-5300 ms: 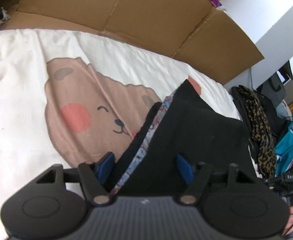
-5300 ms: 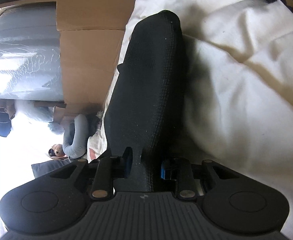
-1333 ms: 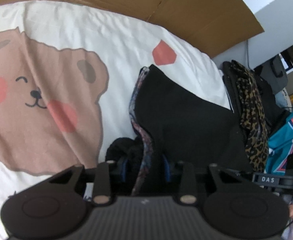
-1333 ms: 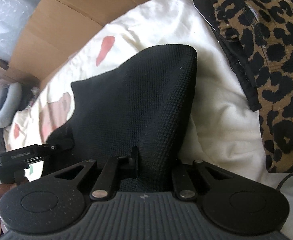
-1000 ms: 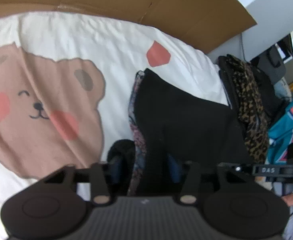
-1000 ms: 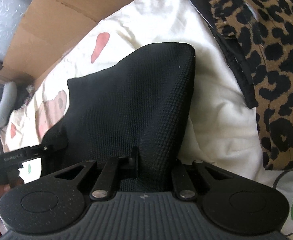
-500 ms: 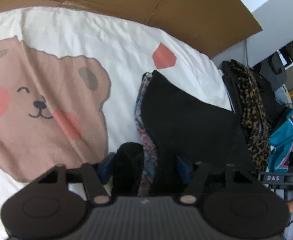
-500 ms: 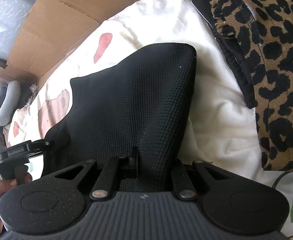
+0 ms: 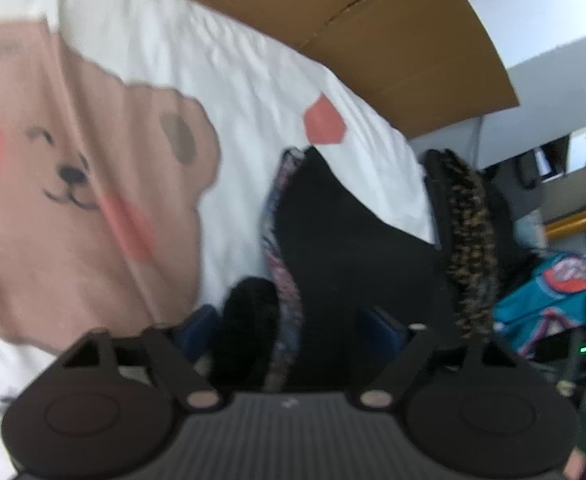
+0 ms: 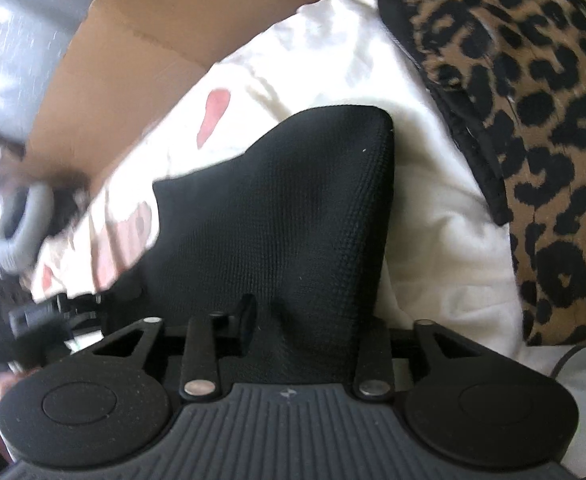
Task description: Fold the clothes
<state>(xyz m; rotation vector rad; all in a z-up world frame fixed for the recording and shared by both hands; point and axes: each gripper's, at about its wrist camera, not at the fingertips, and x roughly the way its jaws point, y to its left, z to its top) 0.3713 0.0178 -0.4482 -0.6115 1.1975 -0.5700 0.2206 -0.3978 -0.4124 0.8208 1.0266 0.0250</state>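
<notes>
1. L gripper (image 9: pixel 293 320): jaws have just been opening, now spread wide. Black garment (image 9: pixel 333 240) plus its patterned inner edge (image 9: pixel 279 216) sits between the blue pads (image 9: pixel 381 320), but pads are clear of the cloth, no pinch. Half a sec ago they were much closer in on the bunch.
2. R gripper (image 10: pixel 305 320): jaws also just been opening, from pressed tight on the fabric to part-spread. Black knit still runs between the fingers; left finger (image 10: pixel 247 316) looks off the cloth, right side hidden under fabric, so I read it as released, not 100% sure.
3. Garment location: lying on the white bear-print sheet (image 9: pixel 233 80), folded into a narrow black stack, near corner under both grippers, far corner toward the cardboard (image 9: pixel 413 40). Leopard-print item (image 10: pixel 533 120) just beside it on R side, apart, with a strip of sheet between.
4. Meaning: both ends let go at about the same time => fold is placed, this is the drop step. Cloth keeps its shape vs prior frames, no spring-back visible.
5. Next, my guess: back both grippers out w/o dragging the edge, then either another fold or move on. Risk: pads snagging the knit on retreat, esp. R side.
</notes>
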